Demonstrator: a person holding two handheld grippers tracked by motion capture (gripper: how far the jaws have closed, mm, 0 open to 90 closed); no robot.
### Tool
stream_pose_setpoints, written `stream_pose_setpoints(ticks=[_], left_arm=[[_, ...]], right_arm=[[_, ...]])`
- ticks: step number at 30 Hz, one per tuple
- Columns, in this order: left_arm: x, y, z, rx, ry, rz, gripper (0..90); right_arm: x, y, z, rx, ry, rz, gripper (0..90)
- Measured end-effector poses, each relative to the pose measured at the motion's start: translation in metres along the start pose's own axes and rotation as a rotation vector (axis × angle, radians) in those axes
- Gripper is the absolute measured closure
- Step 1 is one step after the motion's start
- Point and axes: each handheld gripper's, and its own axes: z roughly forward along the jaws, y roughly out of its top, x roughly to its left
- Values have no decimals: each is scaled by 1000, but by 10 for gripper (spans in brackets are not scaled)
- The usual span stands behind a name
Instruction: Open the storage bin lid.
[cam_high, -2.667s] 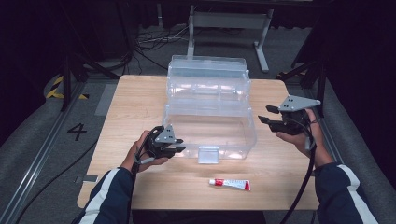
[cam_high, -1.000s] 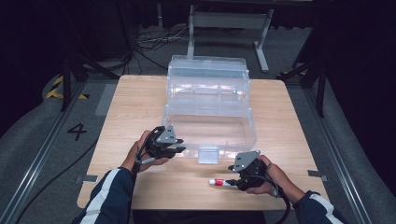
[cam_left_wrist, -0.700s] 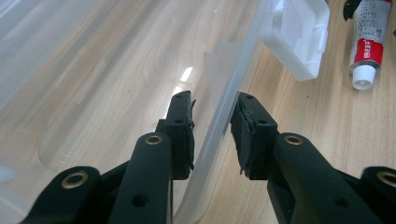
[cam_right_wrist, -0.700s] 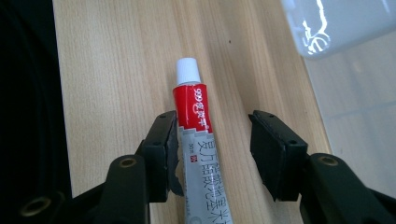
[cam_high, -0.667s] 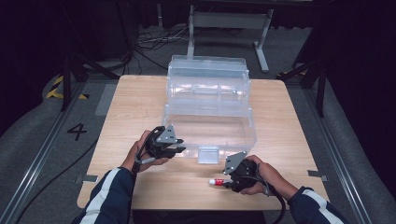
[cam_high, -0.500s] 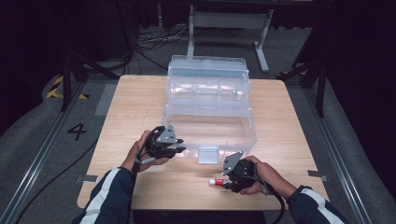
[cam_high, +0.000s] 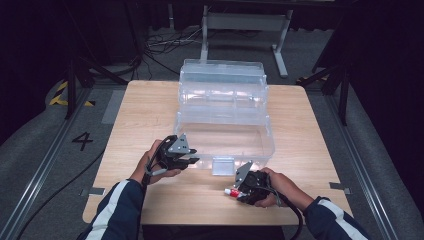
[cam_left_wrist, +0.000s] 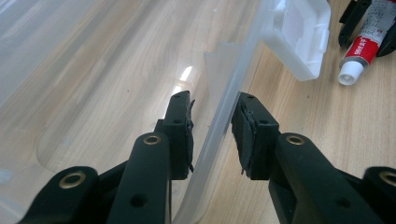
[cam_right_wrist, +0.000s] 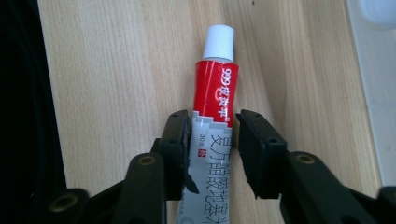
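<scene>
1. Nearest the person, at the front right of the bench (cam_high: 150, 110), the right gripper (cam_high: 239, 188) lies low over a small tube of ointment (cam_high: 232, 192). In the high view only the tube's white cap and red shoulder stick out to the left of the gripper.
2. In the right gripper view the tube (cam_right_wrist: 212, 107) lies flat on the wood, cap pointing away from the camera, with its grey printed body running back between the two black jaws. The jaws have just been closing around it. The left pad touches the tube's edge, while a thin strip of wood still shows between the tube and the right pad, so the grip is not yet firm.
3. A little farther in and to the left, the left gripper (cam_high: 187, 161) sits at the front left corner of the clear plastic box (cam_high: 225, 107), held by the person's left hand (cam_high: 150, 165).
4. In the left gripper view its jaws straddle the box's thin front wall (cam_left_wrist: 224, 112), one pad inside and one outside. The jaws stand a little apart, and I cannot tell whether either pad presses on the plastic.
5. Just beyond, at the middle of the front wall, the box's latch flap (cam_high: 223, 165) hangs down onto the bench; in the left gripper view it (cam_left_wrist: 299, 35) lies just beside the tube's cap (cam_left_wrist: 348, 74).
6. Farther back the box rises in stepped, see-through tiers toward the far edge of the bench.
</scene>
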Motion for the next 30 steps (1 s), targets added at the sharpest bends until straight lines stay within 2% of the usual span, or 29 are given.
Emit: stream_pose_setpoints(ticks=[3, 5, 10, 14, 15, 18, 26, 30], left_arm=[[-1, 0, 0, 4, 12, 2, 674], [-2, 1, 1, 10, 17, 0, 668], [-2, 1, 2, 23, 25, -9, 649], [-4, 2, 2, 37, 55, -14, 496], [-5, 2, -1, 26, 59, -20, 496], [-8, 5, -9, 3, 114, -18, 414], [-13, 4, -27, -51, 176, -40, 264], [-14, 3, -43, -93, 216, -51, 226]], right_arm=[[-1, 0, 0, 3, 5, 9, 705], [-1, 0, -1, 11, 11, -6, 707], [-1, 0, -1, 7, 10, -2, 710], [-1, 0, -1, 9, 11, -10, 710], [-1, 0, -1, 6, 12, -11, 710], [-1, -1, -1, 5, 11, -6, 711], [-1, -3, -2, 5, 13, 2, 711], [-2, -5, -2, -7, 11, -4, 711]])
